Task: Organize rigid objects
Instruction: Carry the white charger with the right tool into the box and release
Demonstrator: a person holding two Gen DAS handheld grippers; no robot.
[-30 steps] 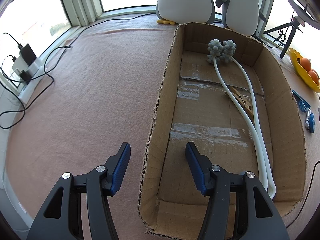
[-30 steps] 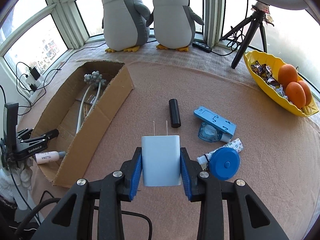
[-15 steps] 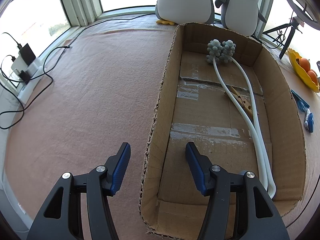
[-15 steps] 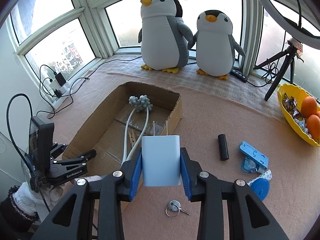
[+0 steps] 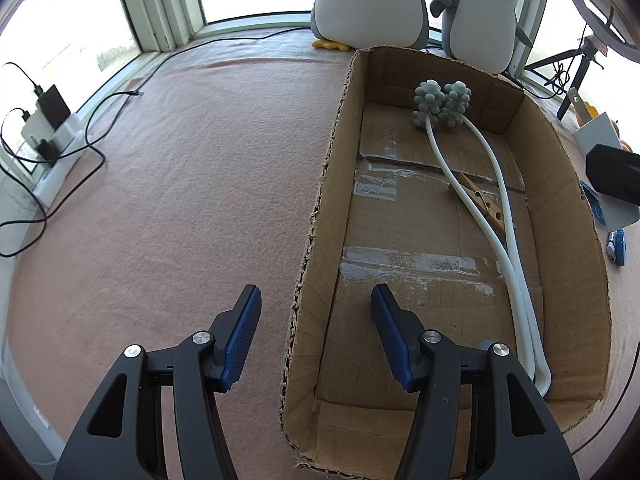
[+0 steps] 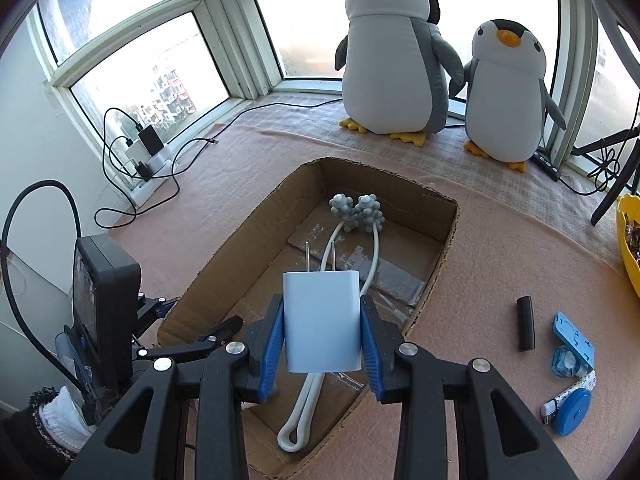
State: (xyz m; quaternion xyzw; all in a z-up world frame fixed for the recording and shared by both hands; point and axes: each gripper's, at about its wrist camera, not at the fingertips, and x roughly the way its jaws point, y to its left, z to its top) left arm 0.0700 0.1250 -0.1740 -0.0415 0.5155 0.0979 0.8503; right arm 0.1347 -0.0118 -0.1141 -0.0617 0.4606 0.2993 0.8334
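Charger carried from the mat to above the box

Our right gripper (image 6: 322,334), clamped on the white charger (image 6: 322,320), now hangs over the cardboard box's (image 6: 434,280) near end; left gripper (image 5: 316,336) straddles its left wall, apart and empty; release comes next.

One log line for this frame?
right gripper: shut on charger | above box | left gripper: open, straddling box wall

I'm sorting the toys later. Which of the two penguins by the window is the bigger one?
The bigger penguin stands on the left in the right wrist view, taller and wider than the smaller penguin beside it, on the right.
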